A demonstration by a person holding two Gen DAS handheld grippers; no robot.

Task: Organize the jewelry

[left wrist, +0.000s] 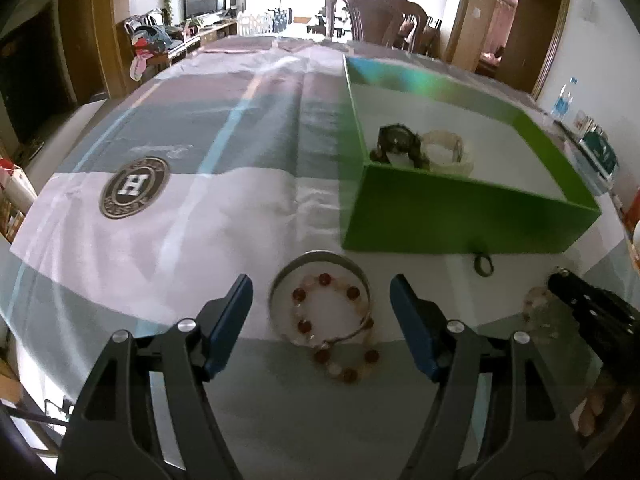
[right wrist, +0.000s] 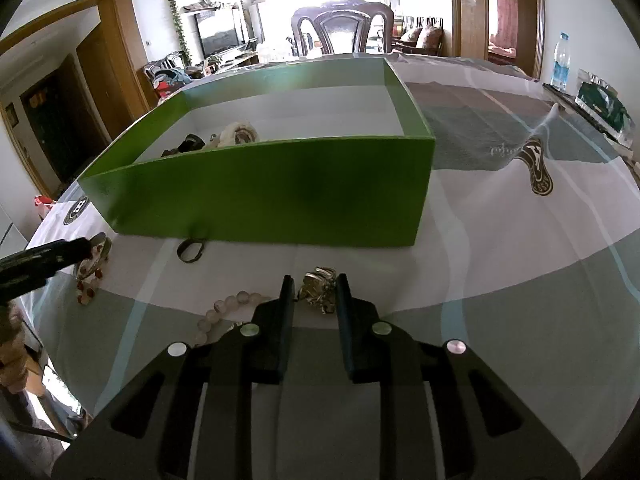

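Between the spread jaws of the left gripper (left wrist: 321, 322) a red-beaded bracelet (left wrist: 334, 330) and metal bangle (left wrist: 318, 294) are seen untouched (on the cloth); a metal ornament (right wrist: 318, 288) is clamped by the right gripper (right wrist: 314, 292), before the green box (right wrist: 280, 196).

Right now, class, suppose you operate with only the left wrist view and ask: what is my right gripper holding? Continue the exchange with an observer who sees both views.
Observer: The right gripper is shut on a crumpled metal ornament.
Operator: And the pale beads beside it?
Observer: The pale bead bracelet lies on the tablecloth, outside the jaws and to their left, not gripped.
Operator: Anything to the right of the green box?
Observer: The tablecloth is rucked into a raised fold there.
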